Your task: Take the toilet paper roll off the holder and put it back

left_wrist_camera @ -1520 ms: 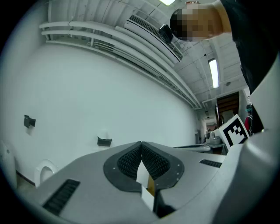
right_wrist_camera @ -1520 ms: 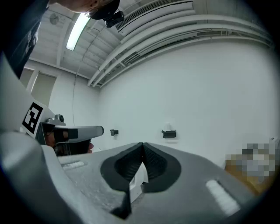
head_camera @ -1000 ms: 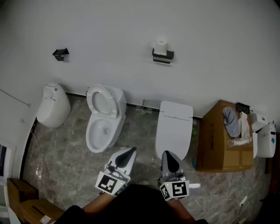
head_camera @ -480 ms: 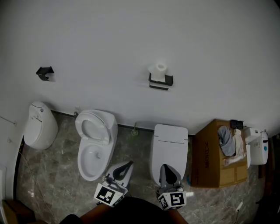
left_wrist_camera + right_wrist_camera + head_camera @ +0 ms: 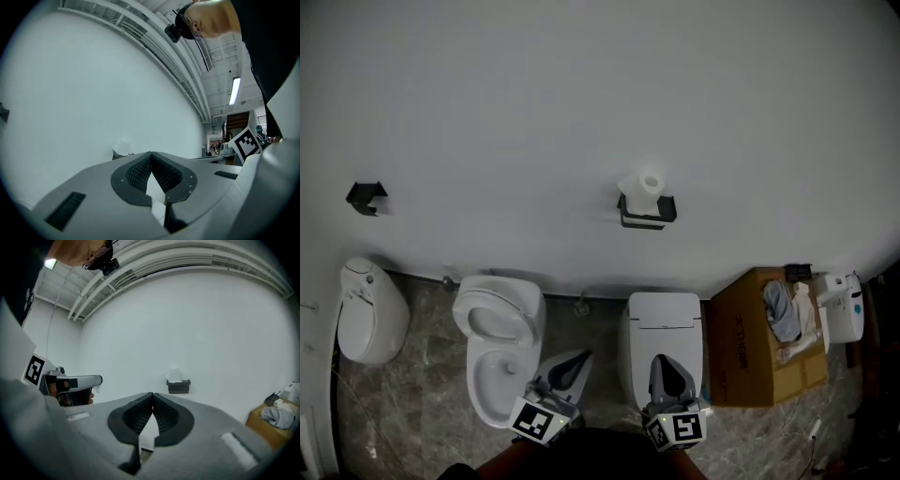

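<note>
A white toilet paper roll (image 5: 643, 183) stands upright on a black wall holder (image 5: 647, 212) on the white wall. The right gripper view shows the same roll (image 5: 175, 374) and holder (image 5: 178, 386) ahead, slightly right of the jaws. In the left gripper view, the roll (image 5: 123, 148) and holder (image 5: 118, 154) peek over the left jaw. Both grippers sit low in the head view, far from the wall: my left gripper (image 5: 579, 357) and my right gripper (image 5: 666, 361) are both shut and hold nothing.
An open toilet (image 5: 495, 356) and a closed-lid toilet (image 5: 663, 341) stand below the holder, with a urinal (image 5: 366, 311) at left. A cardboard box (image 5: 759, 352) with cloths stands at right. A second black bracket (image 5: 366, 195) hangs on the wall at left.
The whole scene has slid down the head view: holder and roll now sit lower and larger, the toilets nearer the grippers. Both grippers stay shut and side by side.
</note>
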Motion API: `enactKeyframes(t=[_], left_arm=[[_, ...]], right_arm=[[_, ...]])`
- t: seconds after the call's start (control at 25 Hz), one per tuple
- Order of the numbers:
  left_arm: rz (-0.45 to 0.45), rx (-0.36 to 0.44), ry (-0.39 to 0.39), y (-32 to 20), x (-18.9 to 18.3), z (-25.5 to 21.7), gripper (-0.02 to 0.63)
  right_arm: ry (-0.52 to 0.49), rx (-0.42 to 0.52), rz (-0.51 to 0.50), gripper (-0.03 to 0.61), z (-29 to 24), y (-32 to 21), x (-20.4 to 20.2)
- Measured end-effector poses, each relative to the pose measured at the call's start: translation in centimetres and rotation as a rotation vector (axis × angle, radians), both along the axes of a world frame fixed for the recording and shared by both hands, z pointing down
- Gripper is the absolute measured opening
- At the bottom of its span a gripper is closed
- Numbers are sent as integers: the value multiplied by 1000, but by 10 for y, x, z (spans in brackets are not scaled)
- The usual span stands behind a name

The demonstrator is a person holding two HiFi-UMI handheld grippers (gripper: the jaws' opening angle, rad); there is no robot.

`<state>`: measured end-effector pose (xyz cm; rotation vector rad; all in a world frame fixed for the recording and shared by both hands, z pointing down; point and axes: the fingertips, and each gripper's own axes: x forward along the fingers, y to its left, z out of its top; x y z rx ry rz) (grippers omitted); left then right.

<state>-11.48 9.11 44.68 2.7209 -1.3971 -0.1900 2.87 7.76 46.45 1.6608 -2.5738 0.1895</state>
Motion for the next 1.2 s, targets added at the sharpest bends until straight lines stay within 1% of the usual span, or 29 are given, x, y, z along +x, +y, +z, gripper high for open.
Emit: enactKeyframes(t=[0.12,0.24,0.28,0.4,0.48,0.56,0.64,0.76,0.84,1.04,1.2], left_arm=[[23,-38,15,-19,-7,0,17],[29,-25,-11,-31,-11,10,17],[35,-28,-5,-34,-10,10,16],[55,-72,53,-48,-5,5,16],[49,-63,72,-61,-8,9,17],[39,-62,71,-74,-9,10,17],[35,-61,51,-89,-7,10,17],[34,-51,15,-121,1,11,17],[32,-50,0,-147,6,12,17],[51,-55,-10,-213,24,9,17],[63,-20,-8,-266,38,1,20]], right_arm=[[-12,-9,30,-2,3,-15,-8],[-13,-16,35,-2,4,-23,-13],[-9,-13,38,-2,4,-26,-14],[-2,-6,51,-2,6,-41,-15],[0,-4,57,-2,7,-55,-16],[-10,-6,62,-2,9,-69,-15],[-25,6,58,-2,8,-86,-15],[-28,37,49,-2,5,-118,-11],[-33,37,49,-2,4,-144,-8],[-53,53,69,-2,-2,-205,13],[-65,38,101,-2,4,-245,32]])
